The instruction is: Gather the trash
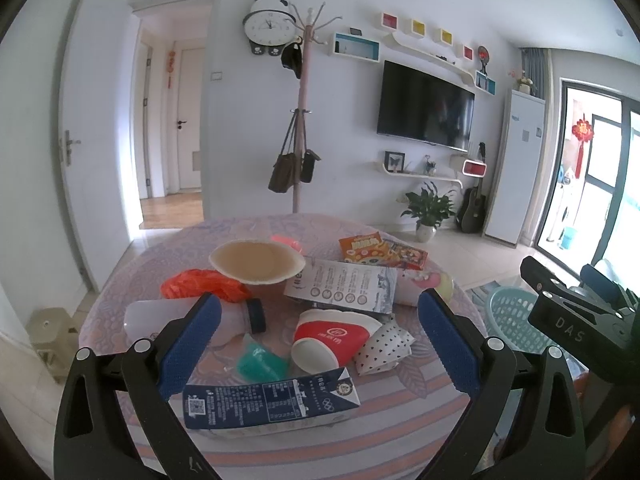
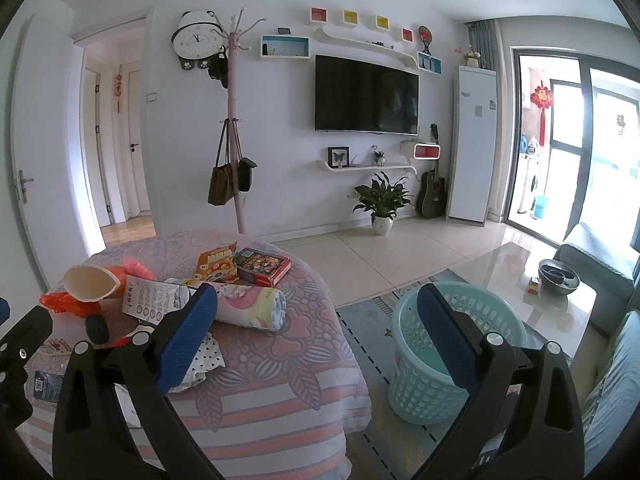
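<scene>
Trash lies on a round table with a pink and purple cloth (image 1: pixel 132 276): a blue milk carton (image 1: pixel 268 400), a red paper cup (image 1: pixel 328 338), a polka-dot wrapper (image 1: pixel 384 348), a green jelly cup (image 1: pixel 260 362), a white bottle (image 1: pixel 160 316), an orange bag (image 1: pixel 200 284), a paper bowl (image 1: pixel 256 260) and a leaflet (image 1: pixel 344 286). My left gripper (image 1: pixel 320 316) is open above them, just over the carton. My right gripper (image 2: pixel 318 316) is open and empty, between the table edge and a light teal basket (image 2: pixel 424 380) on the floor. The basket also shows in the left wrist view (image 1: pixel 508 312).
A snack box (image 2: pixel 262 266), an orange packet (image 2: pixel 214 264) and a patterned tube (image 2: pixel 248 308) lie at the table's far side. A glass coffee table (image 2: pixel 520 280) and a sofa (image 2: pixel 612 392) stand right of the basket. A coat rack (image 2: pixel 234 120) stands behind the table.
</scene>
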`<state>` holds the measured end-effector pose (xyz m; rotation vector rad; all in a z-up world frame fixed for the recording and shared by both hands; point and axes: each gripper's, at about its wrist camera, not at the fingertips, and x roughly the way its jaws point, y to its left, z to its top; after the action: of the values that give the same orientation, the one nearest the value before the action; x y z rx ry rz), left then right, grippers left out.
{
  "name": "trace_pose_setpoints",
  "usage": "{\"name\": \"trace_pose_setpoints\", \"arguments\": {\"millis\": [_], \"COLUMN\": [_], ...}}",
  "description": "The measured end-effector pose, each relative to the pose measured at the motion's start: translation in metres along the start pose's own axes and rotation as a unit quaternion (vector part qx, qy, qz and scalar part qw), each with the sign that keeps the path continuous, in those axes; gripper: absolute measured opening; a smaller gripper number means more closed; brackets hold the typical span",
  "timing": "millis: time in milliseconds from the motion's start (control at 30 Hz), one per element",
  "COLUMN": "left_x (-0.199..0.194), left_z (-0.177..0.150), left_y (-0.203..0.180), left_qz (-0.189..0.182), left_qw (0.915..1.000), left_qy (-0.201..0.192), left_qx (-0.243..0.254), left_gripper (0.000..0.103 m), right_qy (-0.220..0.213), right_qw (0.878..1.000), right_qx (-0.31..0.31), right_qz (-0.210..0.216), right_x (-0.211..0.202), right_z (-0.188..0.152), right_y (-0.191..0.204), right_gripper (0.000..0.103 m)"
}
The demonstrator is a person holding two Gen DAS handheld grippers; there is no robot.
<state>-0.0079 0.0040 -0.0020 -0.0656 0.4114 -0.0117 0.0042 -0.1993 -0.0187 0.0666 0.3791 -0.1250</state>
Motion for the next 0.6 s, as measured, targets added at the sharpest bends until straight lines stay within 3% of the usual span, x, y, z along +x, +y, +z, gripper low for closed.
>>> {"name": "trace_pose_setpoints", "arguments": {"millis": [600], "left_x": [0.0001], "left_z": [0.0030], "left_y": [-0.0012], "left_qz": [-0.002], "left_qw": [1.0000], "left_qy": [-0.001], "left_qx": [-0.002], "left_gripper": [0.096], "right_qy": [0.001], "right_qw": [1.000], "right_qx": [-0.001], "right_qz": [0.000], "right_x": [0.0011], "right_z": [0.0001], "right_y": [0.0006], "right_gripper": [0.095]}}
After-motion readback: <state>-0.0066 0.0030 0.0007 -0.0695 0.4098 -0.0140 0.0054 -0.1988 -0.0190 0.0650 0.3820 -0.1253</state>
